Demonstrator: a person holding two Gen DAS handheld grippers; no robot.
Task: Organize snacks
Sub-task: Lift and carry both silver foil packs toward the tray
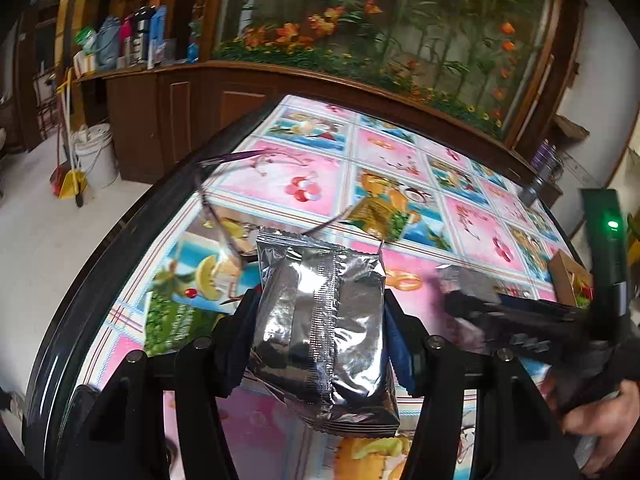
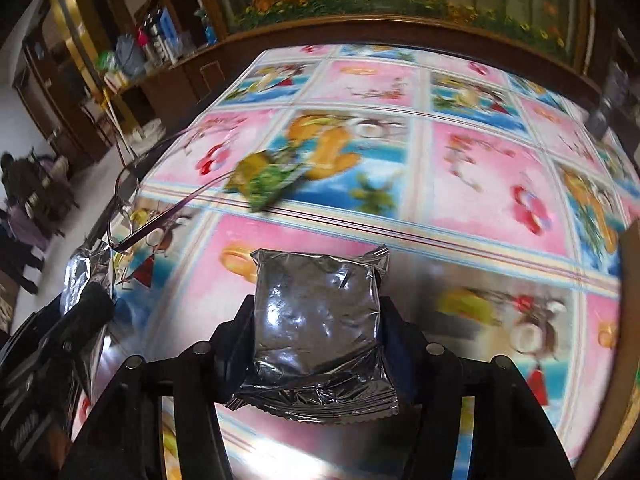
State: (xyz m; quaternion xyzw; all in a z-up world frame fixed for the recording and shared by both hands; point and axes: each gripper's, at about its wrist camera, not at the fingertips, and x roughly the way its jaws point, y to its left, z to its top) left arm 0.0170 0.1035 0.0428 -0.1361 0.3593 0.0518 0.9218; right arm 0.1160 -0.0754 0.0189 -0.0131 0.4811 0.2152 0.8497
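Above the counter with its fruit-patterned cloth, one silver snack packet is gripped between the half-spread fingers of the left tool. A second silver packet is seen between the fingers of the right tool, though a firm grip cannot be confirmed. A green-and-yellow packet lies farther back on the cloth, beside a pair of glasses.

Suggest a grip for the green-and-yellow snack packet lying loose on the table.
The green-and-yellow packet lies flat on the tablecloth, apart from the glasses to its left. Probably come from above and pinch across its narrow width at the puffed middle, fingers on the two long edges. Both grippers already hold silver packets, so one must be freed first.
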